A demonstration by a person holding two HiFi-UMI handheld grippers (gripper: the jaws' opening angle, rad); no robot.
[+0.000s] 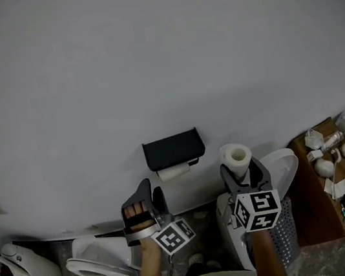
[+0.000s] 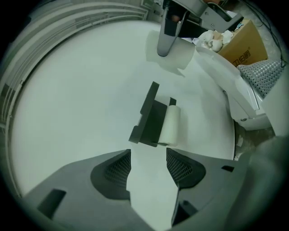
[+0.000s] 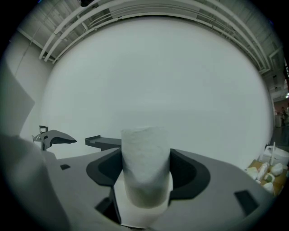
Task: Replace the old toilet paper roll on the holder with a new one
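New roll (image 3: 145, 153) gripped in right tool (image 3: 144, 173), left tool (image 2: 149, 164) agape — empty, box (image 2: 246, 43) print illegible

Washroom, white toilets (image 1: 100, 271) along a pale wall (image 1: 145, 53), black paper holder (image 1: 173, 149) mounted on it

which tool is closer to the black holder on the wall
Left. In the head view the left tool, open and empty, is just below-left of the black holder; the right tool is farther off to the holder's right, shut on the new roll.
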